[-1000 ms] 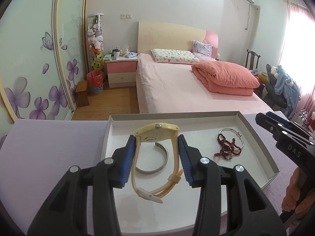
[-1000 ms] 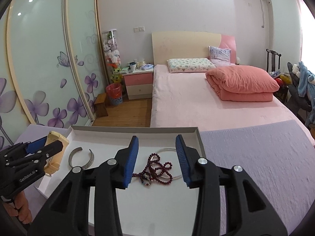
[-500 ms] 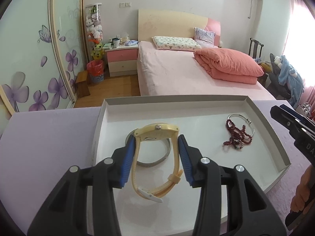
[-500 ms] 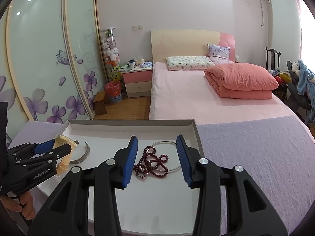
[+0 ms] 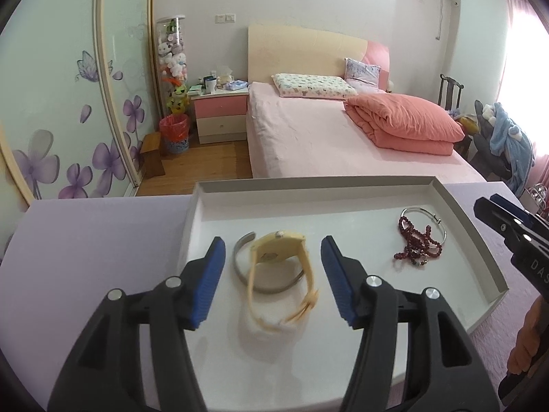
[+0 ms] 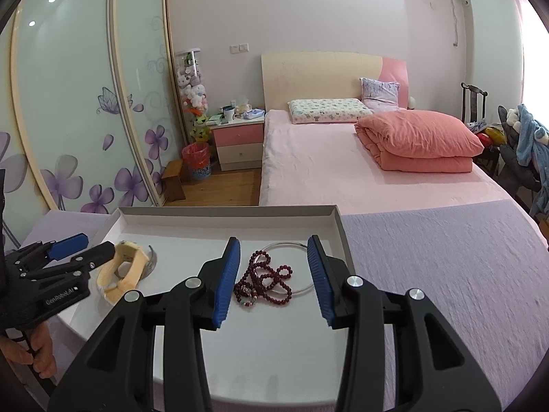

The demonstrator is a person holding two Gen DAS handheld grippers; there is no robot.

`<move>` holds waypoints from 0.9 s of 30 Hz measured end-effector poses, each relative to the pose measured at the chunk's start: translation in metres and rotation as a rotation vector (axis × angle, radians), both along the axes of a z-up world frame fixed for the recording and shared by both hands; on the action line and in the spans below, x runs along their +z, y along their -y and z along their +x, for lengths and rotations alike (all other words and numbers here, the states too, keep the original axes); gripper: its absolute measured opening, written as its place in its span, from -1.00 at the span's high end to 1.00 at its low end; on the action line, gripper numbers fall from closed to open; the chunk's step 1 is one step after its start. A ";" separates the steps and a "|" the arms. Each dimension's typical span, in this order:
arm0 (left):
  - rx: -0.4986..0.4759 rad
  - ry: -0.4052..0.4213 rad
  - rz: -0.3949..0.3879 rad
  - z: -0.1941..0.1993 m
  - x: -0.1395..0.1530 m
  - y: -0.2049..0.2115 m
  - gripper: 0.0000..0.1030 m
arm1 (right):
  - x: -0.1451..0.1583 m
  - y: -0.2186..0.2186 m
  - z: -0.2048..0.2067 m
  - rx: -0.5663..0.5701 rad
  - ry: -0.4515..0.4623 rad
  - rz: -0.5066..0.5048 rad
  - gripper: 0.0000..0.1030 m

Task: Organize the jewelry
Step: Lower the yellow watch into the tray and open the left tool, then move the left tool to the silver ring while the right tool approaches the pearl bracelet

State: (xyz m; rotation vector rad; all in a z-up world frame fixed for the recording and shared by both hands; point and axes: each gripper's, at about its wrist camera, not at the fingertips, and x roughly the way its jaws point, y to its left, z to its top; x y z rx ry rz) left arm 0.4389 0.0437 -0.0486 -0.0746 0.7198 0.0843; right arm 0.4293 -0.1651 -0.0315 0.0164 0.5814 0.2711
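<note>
Left claw (image 5: 272, 283) just spread, pads clear of yellow watch (image 5: 279, 267).

A pink bedroom in daylight

A bed (image 6: 343, 164) with a cream headboard (image 6: 319, 79), patterned pillow (image 6: 327, 110) and folded salmon quilt (image 6: 422, 144) fills the centre; a pink nightstand (image 6: 238, 144) and red bin (image 6: 196, 161) stand at its left on wood floor (image 6: 219, 189), flowered sliding wardrobe doors (image 6: 79, 103) at far left, a bright window at right.
</note>
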 end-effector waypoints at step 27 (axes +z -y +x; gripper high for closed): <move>0.027 0.072 -0.024 -0.196 0.011 -0.018 -0.43 | -0.041 0.022 -0.142 0.106 -0.141 -0.053 -0.10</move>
